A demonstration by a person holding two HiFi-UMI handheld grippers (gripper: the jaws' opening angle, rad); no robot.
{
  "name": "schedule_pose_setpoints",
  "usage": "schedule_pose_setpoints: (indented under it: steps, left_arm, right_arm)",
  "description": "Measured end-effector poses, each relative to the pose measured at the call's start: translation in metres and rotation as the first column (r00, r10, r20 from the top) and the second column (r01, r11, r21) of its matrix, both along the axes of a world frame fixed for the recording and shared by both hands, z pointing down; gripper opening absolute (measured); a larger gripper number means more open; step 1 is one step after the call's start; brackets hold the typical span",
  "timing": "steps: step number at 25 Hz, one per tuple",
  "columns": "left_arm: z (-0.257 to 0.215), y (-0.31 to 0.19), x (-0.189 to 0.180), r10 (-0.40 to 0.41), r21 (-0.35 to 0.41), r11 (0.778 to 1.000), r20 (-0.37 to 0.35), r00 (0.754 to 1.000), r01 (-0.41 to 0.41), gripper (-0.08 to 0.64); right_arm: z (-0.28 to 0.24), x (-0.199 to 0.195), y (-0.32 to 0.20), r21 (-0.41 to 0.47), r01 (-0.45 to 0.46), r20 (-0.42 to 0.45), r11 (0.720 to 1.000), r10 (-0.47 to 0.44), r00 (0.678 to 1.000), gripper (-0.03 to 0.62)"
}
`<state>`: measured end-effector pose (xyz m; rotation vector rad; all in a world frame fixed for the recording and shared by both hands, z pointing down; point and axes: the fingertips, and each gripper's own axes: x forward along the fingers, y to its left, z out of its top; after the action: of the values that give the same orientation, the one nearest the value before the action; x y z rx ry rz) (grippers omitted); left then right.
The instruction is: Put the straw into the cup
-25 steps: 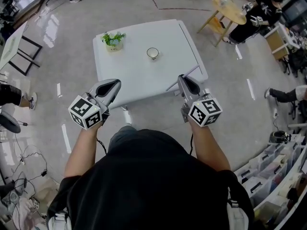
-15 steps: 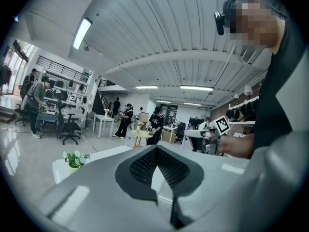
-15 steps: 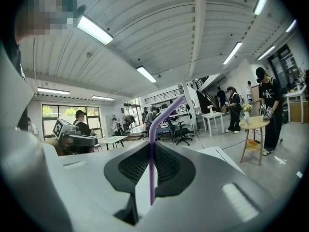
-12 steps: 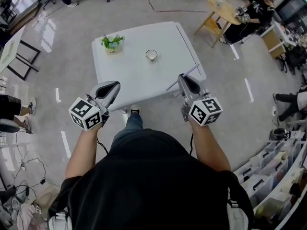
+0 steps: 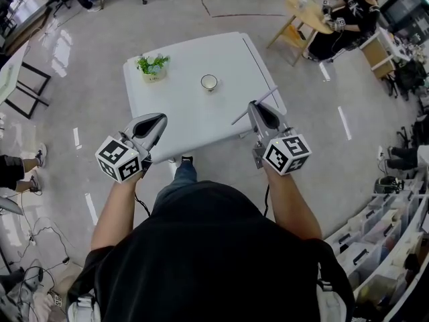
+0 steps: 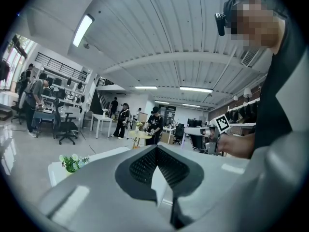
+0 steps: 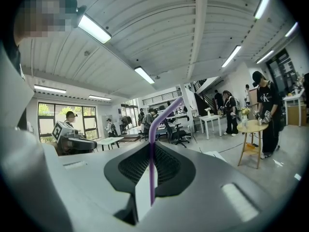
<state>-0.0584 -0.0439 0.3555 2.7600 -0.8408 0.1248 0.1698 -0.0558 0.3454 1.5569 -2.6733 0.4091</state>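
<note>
One part of the job looks done, judging by how things lie: the straw (image 7: 151, 144) is already in hand. In the right gripper view the right gripper (image 7: 149, 175) has its jaws pressed onto the purple straw. The straight length runs up between them and the bent upper end leans to the upper right of that frame. In the head view the same straw (image 5: 269, 94) shows as a thin pale line slanting across the tip of the right gripper (image 5: 258, 110), right of centre.

The left gripper (image 6: 157, 170) has its jaws pressed together with nothing between them. In the head view it (image 5: 158, 120) hangs left of centre, level with the other.

The cup (image 5: 209, 82) stands upright on the white surface (image 5: 194, 123) in the upper middle of the head view, with a small potted plant (image 5: 153, 66) to its left, near the surface's far left corner. The cup is well apart from both grippers, which sit over the near edge of the surface, towards the person's body. Whether the cup holds anything is too small to tell.

The larger share of the task is left: carrying the straw forward over the cup, bringing one end down inside its rim, and letting go so that the straw rests in it. The cup is small and unsteadied, so a sideways nudge from the straw could tip it.
</note>
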Motion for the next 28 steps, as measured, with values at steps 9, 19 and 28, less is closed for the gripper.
schedule_pose_setpoints:
  steps: [9, 19, 28]
  left_arm:
    - [0.008, -0.042, -0.005, 0.007, -0.017, 1.000, -0.007, 1.000, -0.007, 0.000]
    - [0.020, -0.084, -0.006, 0.010, -0.048, 0.999, 0.001, 1.000, -0.010, 0.000]
    - [0.030, -0.111, -0.008, 0.009, -0.073, 0.997, 0.012, 1.000, -0.008, 0.001]
  right_arm:
    - [0.001, -0.001, -0.040, -0.007, -0.020, -0.002, 1.000, 0.020, 1.000, 0.049]
    - [0.014, -0.008, -0.088, -0.035, -0.006, 0.005, 0.999, 0.006, 1.000, 0.049]
    - [0.031, -0.014, -0.124, -0.065, 0.009, 0.007, 0.998, -0.009, 1.000, 0.049]
